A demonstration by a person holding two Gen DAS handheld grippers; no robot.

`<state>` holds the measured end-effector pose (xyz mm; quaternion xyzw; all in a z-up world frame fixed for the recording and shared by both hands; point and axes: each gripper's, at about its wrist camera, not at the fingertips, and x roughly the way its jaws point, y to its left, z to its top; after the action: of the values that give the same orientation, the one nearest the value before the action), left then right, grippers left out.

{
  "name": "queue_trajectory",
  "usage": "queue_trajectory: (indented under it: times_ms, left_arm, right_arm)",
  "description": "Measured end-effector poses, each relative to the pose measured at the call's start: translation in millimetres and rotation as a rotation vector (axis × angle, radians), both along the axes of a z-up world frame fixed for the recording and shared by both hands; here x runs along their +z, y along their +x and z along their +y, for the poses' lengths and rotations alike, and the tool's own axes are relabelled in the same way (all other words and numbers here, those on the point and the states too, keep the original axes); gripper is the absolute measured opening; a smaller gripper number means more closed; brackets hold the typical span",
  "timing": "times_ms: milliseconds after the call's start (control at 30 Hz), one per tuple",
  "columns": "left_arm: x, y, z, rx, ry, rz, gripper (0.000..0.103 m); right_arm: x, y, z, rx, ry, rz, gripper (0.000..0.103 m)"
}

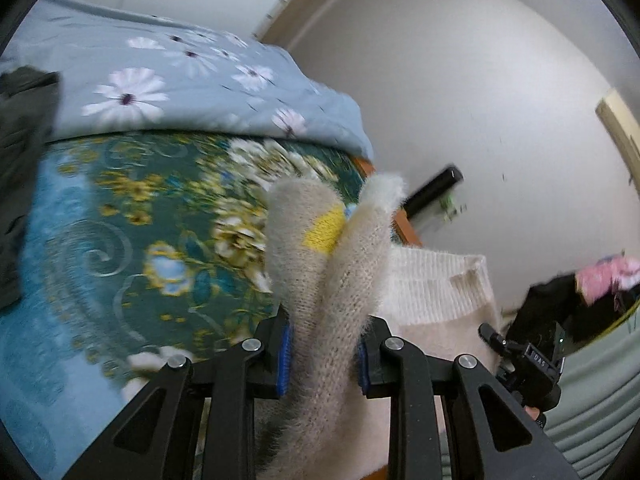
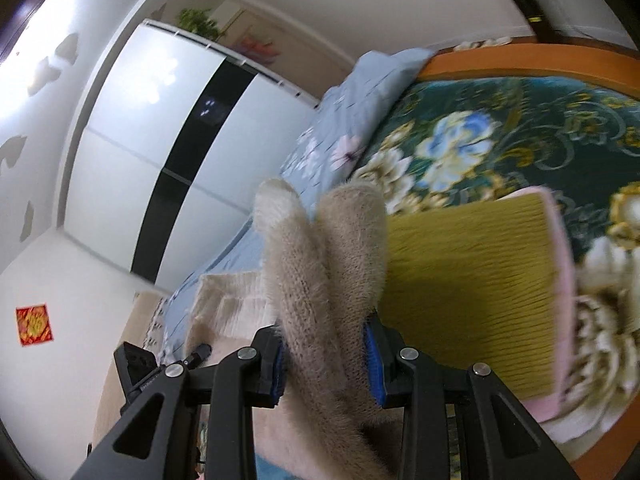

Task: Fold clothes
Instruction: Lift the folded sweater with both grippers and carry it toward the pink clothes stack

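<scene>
No containers are in view. Left hand-held gripper (image 1: 323, 354): jaws pinching a bunched fold of the fuzzy beige sweater (image 1: 320, 288), which stands up ahead of the fingers; a yellow patch shows in the fold. Right hand-held gripper (image 2: 327, 362): likewise clamped on a doubled fold of the same sweater (image 2: 324, 264). The garment is held above the bed (image 1: 120, 216), whose floral green cover lies ahead and to the left. Wooden bed edge (image 2: 520, 58) lies beyond the right unit. Left view alone shows the blue daisy quilt (image 1: 168, 80) and white wall. Right view alone shows an olive ribbed garment (image 2: 472, 292) just right of the fingers, and a white wardrobe (image 2: 160, 140) far left.
</scene>
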<state>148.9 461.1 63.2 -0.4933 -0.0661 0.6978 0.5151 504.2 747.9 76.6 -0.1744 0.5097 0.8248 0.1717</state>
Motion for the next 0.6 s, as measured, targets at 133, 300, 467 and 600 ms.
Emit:
queue_trajectory:
  times_ms: [133, 300, 467, 600]
  left_arm:
    - [-3, 13, 52, -0.076, -0.037, 0.022, 0.026]
    - [-8, 27, 99, -0.147, -0.075, 0.065, 0.026]
    - [-13, 31, 118, -0.181, -0.117, 0.098, 0.026]
    - [-17, 29, 126, -0.201, -0.144, 0.128, 0.026]
  right_arm:
    - [-7, 27, 24, -0.067, -0.016, 0.002, 0.034]
    - [-20, 46, 42, -0.123, -0.029, 0.005, 0.034]
    - [-44, 47, 44, -0.116, -0.072, -0.028, 0.034]
    - [-59, 43, 44, -0.118, -0.101, -0.027, 0.034]
